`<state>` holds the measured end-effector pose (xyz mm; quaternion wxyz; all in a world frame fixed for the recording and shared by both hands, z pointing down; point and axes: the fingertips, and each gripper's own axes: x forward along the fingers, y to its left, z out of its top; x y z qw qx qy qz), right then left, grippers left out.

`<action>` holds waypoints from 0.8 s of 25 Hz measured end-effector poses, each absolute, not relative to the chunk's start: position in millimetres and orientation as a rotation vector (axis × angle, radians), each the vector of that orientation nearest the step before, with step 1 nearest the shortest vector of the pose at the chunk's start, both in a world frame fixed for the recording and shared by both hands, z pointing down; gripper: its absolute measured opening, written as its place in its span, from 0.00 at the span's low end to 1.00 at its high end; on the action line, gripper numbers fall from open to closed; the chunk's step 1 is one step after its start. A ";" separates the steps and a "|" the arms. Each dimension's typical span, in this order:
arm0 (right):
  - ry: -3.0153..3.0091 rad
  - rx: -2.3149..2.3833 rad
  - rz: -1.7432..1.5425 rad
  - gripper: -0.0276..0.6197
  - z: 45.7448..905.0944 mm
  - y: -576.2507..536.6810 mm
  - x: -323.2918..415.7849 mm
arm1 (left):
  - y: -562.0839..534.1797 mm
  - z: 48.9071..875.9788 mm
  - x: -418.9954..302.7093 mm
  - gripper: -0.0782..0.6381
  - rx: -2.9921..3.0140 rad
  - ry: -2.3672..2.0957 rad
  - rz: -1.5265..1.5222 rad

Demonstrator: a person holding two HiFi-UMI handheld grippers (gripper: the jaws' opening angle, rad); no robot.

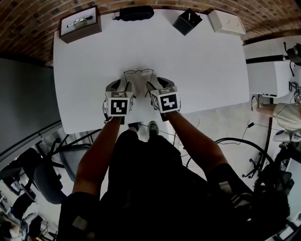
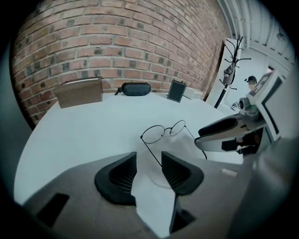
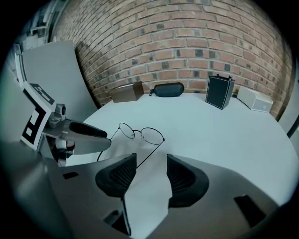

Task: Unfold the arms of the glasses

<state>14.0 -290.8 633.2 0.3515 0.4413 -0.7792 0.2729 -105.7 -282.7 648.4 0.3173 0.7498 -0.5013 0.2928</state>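
Note:
Thin round wire-rimmed glasses [image 1: 139, 71] lie on the white table [image 1: 202, 70] with both arms swung out toward me. My left gripper [image 1: 120, 86] and right gripper [image 1: 158, 84] sit side by side just behind them, each at one arm's end. In the left gripper view, one arm of the glasses [image 2: 163, 131] runs back between the spread jaws of the left gripper [image 2: 149, 161], close to the right pad and not pinched. In the right gripper view, the other arm of the glasses [image 3: 140, 134] runs between the open jaws of the right gripper [image 3: 152, 165], nearer the left pad.
Along the table's far edge by the brick wall stand a brown box [image 1: 80, 23], a black glasses case [image 1: 136, 12], a small black box [image 1: 186, 21] and a white box [image 1: 226, 22]. The near table edge lies just under my wrists. A chair [image 1: 42, 179] stands at lower left.

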 end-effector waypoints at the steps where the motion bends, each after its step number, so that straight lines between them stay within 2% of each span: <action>1: -2.018 1.142 0.694 0.32 632.9 -292.8 15.5 | -282.8 647.6 -107.6 0.34 1.973 -1.323 0.769; 14: -2.112 1.110 0.587 0.32 624.4 -295.9 19.2 | -279.2 640.3 -111.4 0.34 2.025 -1.324 0.755; 20: -2.183 1.101 0.563 0.32 611.8 -295.5 16.5 | -283.0 610.5 -114.3 0.36 2.057 -1.400 0.631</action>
